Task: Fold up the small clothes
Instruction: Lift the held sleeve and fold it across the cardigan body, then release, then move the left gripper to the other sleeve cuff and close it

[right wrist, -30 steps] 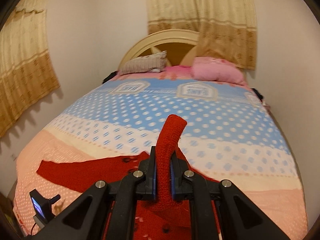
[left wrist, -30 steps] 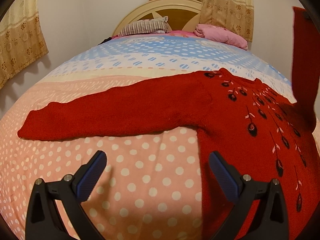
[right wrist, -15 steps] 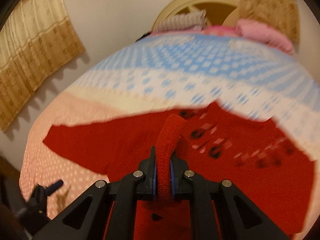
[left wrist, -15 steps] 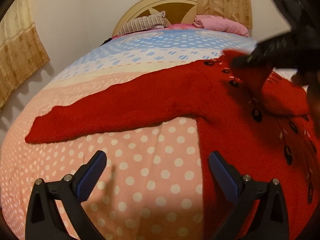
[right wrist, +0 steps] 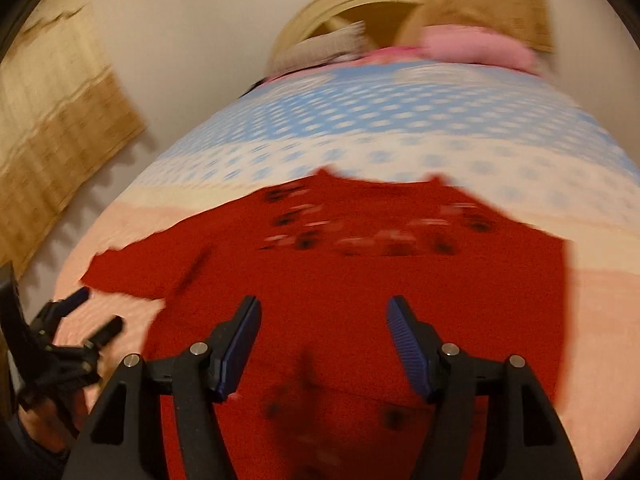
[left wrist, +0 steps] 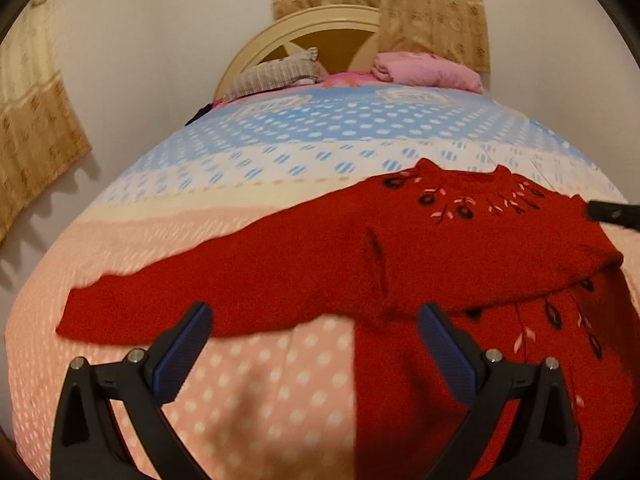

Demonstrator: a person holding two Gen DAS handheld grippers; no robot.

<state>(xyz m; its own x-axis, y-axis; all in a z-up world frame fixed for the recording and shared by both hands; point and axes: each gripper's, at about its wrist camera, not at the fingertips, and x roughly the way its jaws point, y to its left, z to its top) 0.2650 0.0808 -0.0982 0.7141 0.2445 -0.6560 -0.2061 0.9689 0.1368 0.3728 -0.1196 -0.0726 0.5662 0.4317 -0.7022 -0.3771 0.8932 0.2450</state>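
A red knit sweater (left wrist: 460,248) with dark embroidered flowers lies flat on the dotted bedspread (left wrist: 280,152). Its left sleeve (left wrist: 192,292) stretches out to the left. The right sleeve (left wrist: 520,256) lies folded across the chest. My left gripper (left wrist: 314,344) is open above the armpit area, nothing between its fingers. In the blurred right wrist view, my right gripper (right wrist: 322,344) hovers low over the sweater (right wrist: 360,280), its jaws opening with nothing between them. The left gripper (right wrist: 80,324) shows at that view's left edge.
A striped pillow (left wrist: 276,74) and a pink pillow (left wrist: 424,70) lie by the cream headboard (left wrist: 320,32). Curtains (left wrist: 36,128) hang on the left wall and behind the bed. Pink bedspread (left wrist: 260,392) lies in front of the sleeve.
My right gripper came down with the sleeve, laid it across the sweater's chest and let go; its jaws parted. The left gripper drew back and up a little, staying open.
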